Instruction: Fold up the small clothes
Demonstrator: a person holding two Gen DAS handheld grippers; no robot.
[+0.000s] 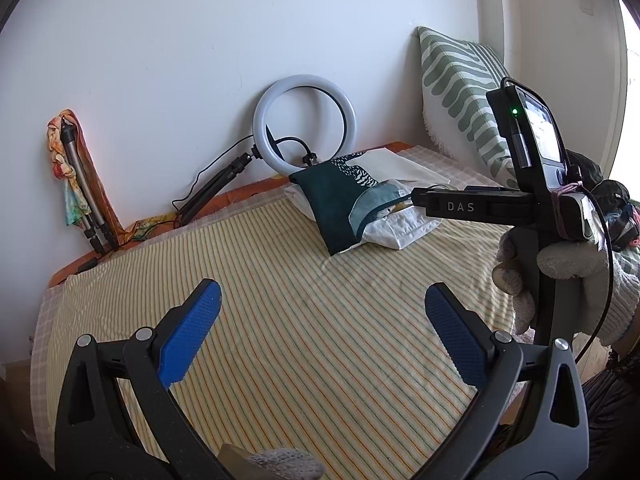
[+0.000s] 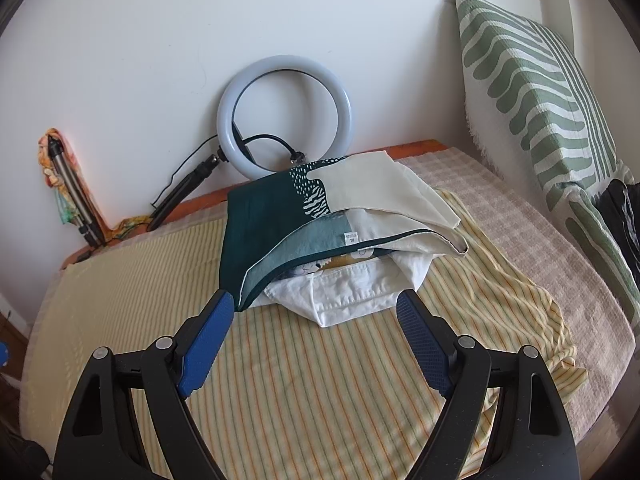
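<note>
A bed [image 2: 320, 392] under a yellow striped sheet stood against a white wall, with broad bare sheet in front of the pile of folded clothes [image 2: 332, 240], which lay before a ring light [image 2: 285, 118] at the wall. The right gripper [image 2: 316, 312] hovered just short of the pile, angled down, fingers [image 2: 208, 340] spread and empty. The left gripper [image 1: 322, 312], well to the pile's left, was likewise spread over bare sheet.

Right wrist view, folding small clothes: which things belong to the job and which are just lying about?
Job:
- teal-and-cream garment
- white garment beneath it
- striped sheet, the work surface
- right gripper, left gripper, both open

Lying about:
- ring light
- green patterned pillow
- tripod
</note>
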